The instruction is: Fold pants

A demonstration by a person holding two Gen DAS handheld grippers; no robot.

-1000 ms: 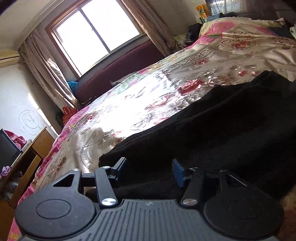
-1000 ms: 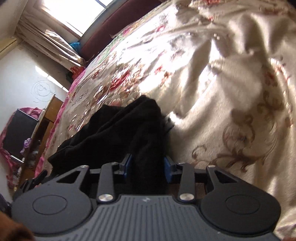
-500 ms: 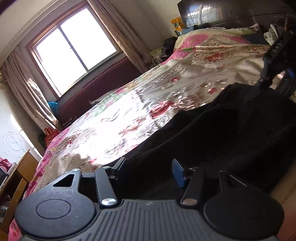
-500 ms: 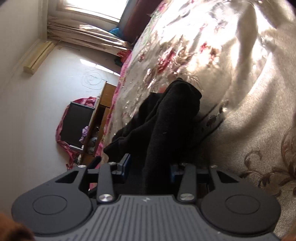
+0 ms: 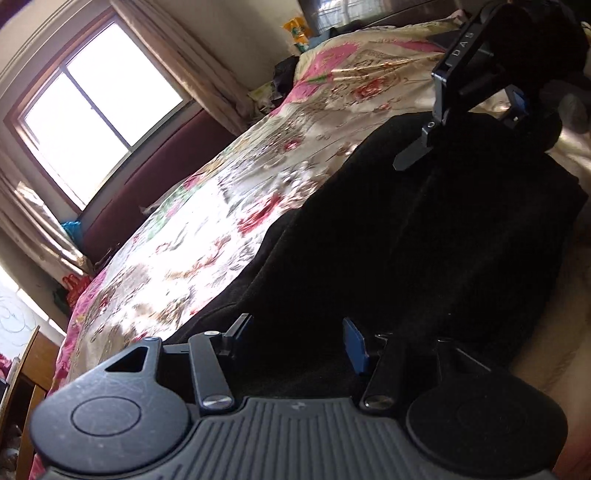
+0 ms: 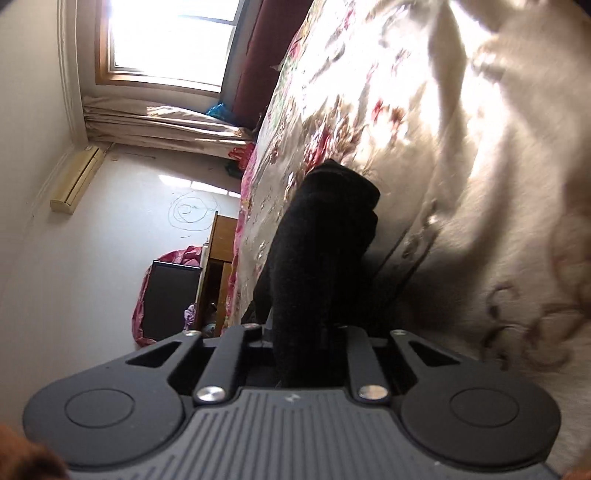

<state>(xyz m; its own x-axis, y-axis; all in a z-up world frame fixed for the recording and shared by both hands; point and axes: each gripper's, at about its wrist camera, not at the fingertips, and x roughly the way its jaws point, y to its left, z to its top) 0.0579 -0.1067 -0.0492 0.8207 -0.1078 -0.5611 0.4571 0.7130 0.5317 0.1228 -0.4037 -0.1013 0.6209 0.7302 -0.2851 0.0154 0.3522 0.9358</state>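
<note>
Black pants [image 5: 424, 258] lie spread on a floral bedspread [image 5: 221, 229]. My left gripper [image 5: 295, 339] is at their near edge. Its jaws stand apart with fabric lying in the gap, and one blue pad [image 5: 356, 349] shows bare. In the left wrist view my right gripper [image 5: 465, 136] comes in from the top right onto the far end of the pants. In the right wrist view a raised fold of the pants [image 6: 325, 240] runs into my right gripper [image 6: 303, 332], whose jaws are closing on it. The cloth hides their tips.
A window [image 5: 96, 96] with curtains is beyond the bed's far side. A wooden desk [image 6: 218, 266] and a dark screen [image 6: 170, 299] stand past the bed's left edge. Clutter and a dark headboard [image 5: 354, 11] are at the bed's head. Rumpled cream cover [image 6: 480, 184] lies to the right.
My right gripper's jaws have closed in on the pants fold and that view has rolled. The left gripper has shifted along the pants, and the right gripper has come into its view.
</note>
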